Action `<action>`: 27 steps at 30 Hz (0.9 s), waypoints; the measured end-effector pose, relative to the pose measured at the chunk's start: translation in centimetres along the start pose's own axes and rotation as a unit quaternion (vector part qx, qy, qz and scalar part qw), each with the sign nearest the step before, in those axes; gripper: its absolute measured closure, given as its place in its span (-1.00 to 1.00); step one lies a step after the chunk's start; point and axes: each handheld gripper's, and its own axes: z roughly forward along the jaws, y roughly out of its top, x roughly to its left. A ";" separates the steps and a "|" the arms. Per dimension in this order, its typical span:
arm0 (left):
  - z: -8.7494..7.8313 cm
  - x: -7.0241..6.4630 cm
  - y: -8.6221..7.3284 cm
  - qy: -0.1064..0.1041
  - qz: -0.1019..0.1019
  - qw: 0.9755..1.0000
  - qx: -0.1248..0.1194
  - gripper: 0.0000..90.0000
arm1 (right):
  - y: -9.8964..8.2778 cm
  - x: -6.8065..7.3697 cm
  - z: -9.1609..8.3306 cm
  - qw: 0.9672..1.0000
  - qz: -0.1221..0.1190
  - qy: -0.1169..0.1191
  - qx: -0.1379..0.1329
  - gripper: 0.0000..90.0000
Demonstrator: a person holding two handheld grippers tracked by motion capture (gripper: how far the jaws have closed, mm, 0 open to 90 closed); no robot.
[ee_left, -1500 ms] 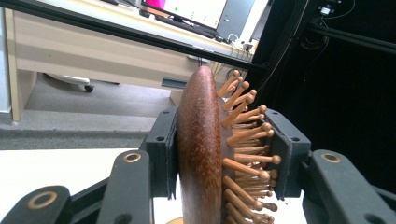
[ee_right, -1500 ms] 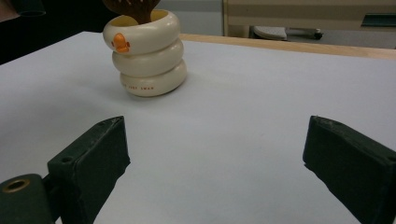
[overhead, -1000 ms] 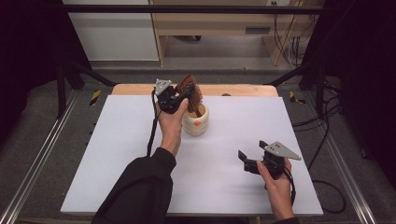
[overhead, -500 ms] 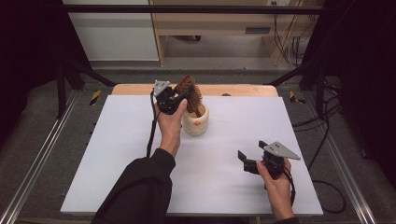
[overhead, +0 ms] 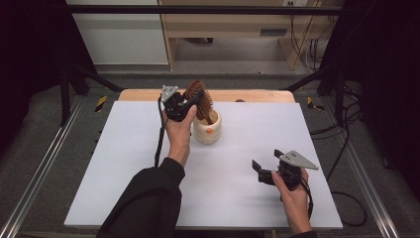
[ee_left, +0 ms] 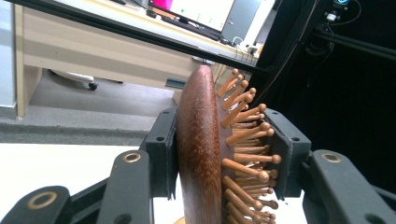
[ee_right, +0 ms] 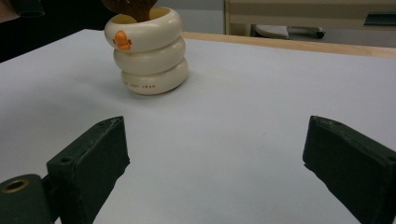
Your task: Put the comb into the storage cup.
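Wooden hairbrush (overhead: pixel 198 98) head sits clamped between the pads of the left gripper (overhead: pixel 184 104), its handle down inside the cream ringed cup (overhead: pixel 207 130) at the far middle of the white bench (overhead: pixel 124 163). Well apart, near the front right, the right gripper (overhead: pixel 265 166) rests with jaws wide and nothing between them.

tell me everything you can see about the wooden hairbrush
The hairbrush is dark reddish-brown wood with a smooth rounded back and lighter wooden pins tipped with small balls. It stands roughly upright, head up, its lower end down in the cream ringed cup near the table's far edge. The left hand-held gripper is shut on the head: one black pad presses the back, the other meets the pins. The handle is hidden inside the cup.
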 end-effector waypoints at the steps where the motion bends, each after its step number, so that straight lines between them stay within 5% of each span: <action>1: 0.0 0.0 0.0 0.000 0.000 1.000 0.000 0.15 | 0.0 0.0 0.0 1.000 0.000 0.000 0.000 -0.84; 27: -0.3 1.4 -0.1 0.009 -0.025 1.000 -0.002 0.12 | -0.1 0.0 0.1 1.000 0.000 0.001 0.004 -0.85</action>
